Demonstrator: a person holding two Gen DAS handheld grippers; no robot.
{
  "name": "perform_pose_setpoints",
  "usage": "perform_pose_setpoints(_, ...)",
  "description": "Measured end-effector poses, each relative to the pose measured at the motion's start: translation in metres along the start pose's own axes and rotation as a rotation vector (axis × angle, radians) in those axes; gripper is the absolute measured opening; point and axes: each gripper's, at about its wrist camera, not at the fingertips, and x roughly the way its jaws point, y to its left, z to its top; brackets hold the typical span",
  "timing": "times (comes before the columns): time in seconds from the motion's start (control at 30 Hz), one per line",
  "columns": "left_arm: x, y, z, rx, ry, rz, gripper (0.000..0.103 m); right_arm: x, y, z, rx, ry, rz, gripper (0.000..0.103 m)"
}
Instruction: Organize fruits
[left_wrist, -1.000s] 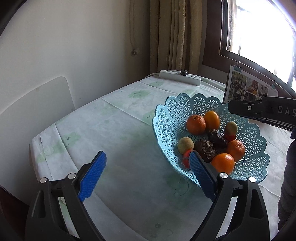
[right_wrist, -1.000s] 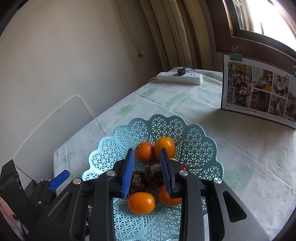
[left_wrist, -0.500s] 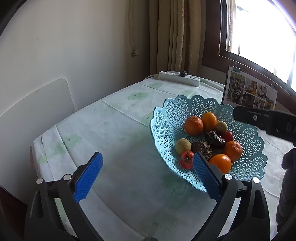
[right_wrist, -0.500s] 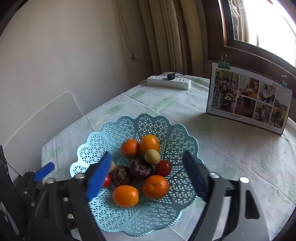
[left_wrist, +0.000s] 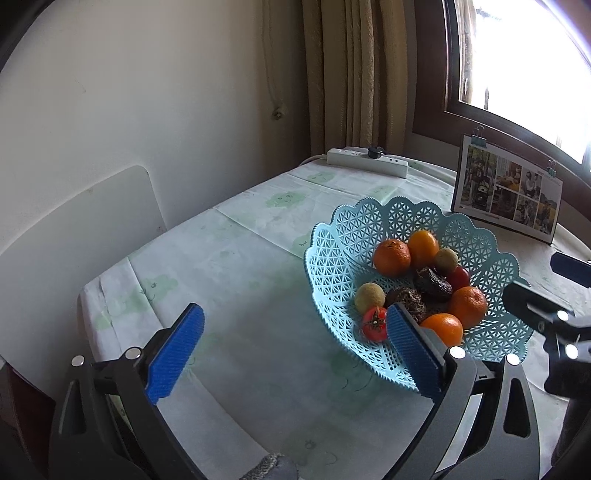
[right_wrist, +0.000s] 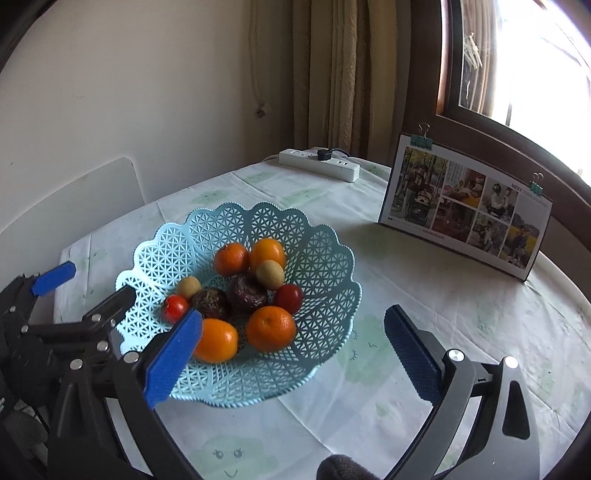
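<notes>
Both tools stand wide apart and empty: the left hand-held gripper hangs over bare surface with the basket ahead to its right, and the right hand-held gripper has the basket ahead to its left. All fruit sits heaped in the basket's middle; none shows on the surface.

Risks, as I judge them:
- The heap is loose. Reaching for the near orange could nudge the one beside it, or roll the tomato toward the low rim.
- The two dark, wrinkled fruits look soft; a hard squeeze may crush them.
- The basket seems light, so a sideways push from either finger could slide or tip it.
- The left tool sits close by the basket's left rim; the two tools could collide.
</notes>
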Motion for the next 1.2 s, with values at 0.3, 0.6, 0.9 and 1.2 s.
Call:
perform_pose_setpoints(0.3, -0.014, -0.014, -0.001, 0.057, -0.024, 0.099, 0.100, -0.006, -0.003, -0.009, 0.015, 0.011, 0.005, 0.098)
perform_pose_setpoints(0.6, -0.019, -0.020, -0.003, 0.097, -0.033, 0.142, 0.100, -0.006, -0.001, -0.011, 0.007, 0.018, 0.008, 0.098)
perform_pose_setpoints(0.9, -0.016, -0.019, -0.002, 0.112, -0.033, 0.160, 0.100, 0.003, 0.003, -0.009, -0.004, 0.062, 0.009, 0.098)
perform_pose_setpoints(1.2, -0.012, -0.019, 0.001, 0.123, -0.038, 0.170, 0.100, 0.011, 0.007, -0.004, -0.015, 0.082, 0.020, 0.098)
